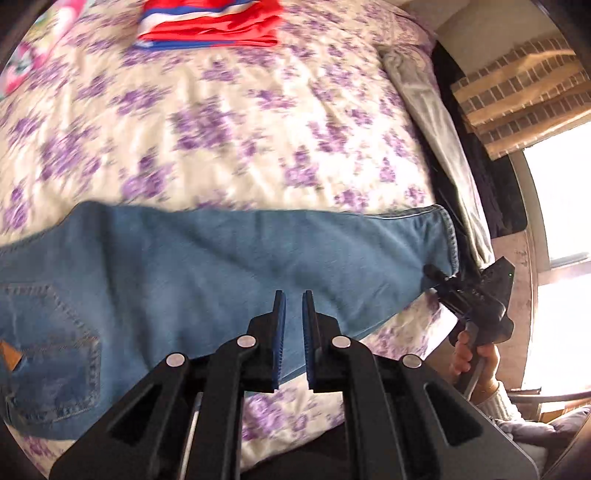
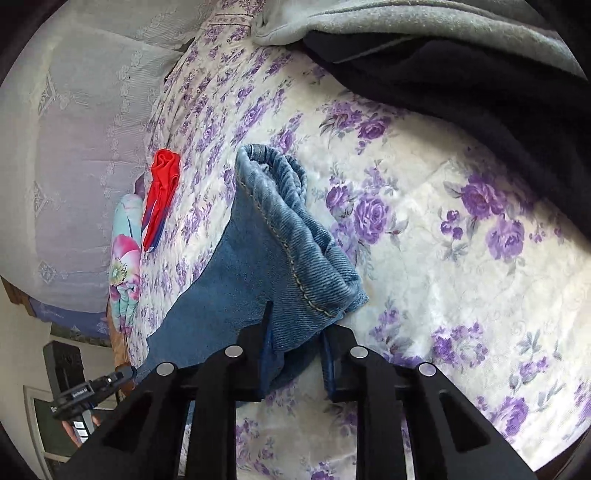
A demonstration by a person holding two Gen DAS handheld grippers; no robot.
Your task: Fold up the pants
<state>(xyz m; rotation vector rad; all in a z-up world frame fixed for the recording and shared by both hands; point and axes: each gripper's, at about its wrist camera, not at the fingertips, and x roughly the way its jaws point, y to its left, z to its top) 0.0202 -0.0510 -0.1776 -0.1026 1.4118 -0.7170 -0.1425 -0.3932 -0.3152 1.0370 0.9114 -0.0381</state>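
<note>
Pants (image 1: 221,266): blue denim, spread across bed (image 1: 229,122) covered in white sheet with purple floral print; leg running toward 3 o'clock in left wrist view, back pocket (image 1: 51,354) with tan label toward 8 o'clock. Some motion blur across sheet in that view.

Left claw (image 1: 294,314): blue-padded fingers (image 1: 279,332) slightly parted, narrow gap between them, nothing gripped; poised above thigh region of denim, contact with cloth not determinable.

Right claw (image 2: 295,332): pinching leg hem (image 2: 295,236), bunched denim filling gap between pads, hem opening curling toward 12 o'clock. Seen also from left wrist view at 3 o'clock, at cuff end of leg (image 1: 448,240), held by right hand (image 1: 476,356) in knit sleeve.

Red, white and blue folded garment (image 1: 210,26): lying on sheet at 12 o'clock in left wrist view, well apart from pants; in right wrist view toward 9 o'clock (image 2: 160,195).

Floral pillow (image 2: 125,266), pink and pale blue: beside red garment, toward 9 o'clock in right wrist view.

Grey blanket (image 2: 406,22) and dark cloth (image 2: 461,85): piled at bed edge toward 1 o'clock in right wrist view.

Window (image 1: 561,221), brightly lit, at 3 o'clock in left wrist view; brick-pattern wall (image 1: 517,96) toward 2 o'clock.
</note>
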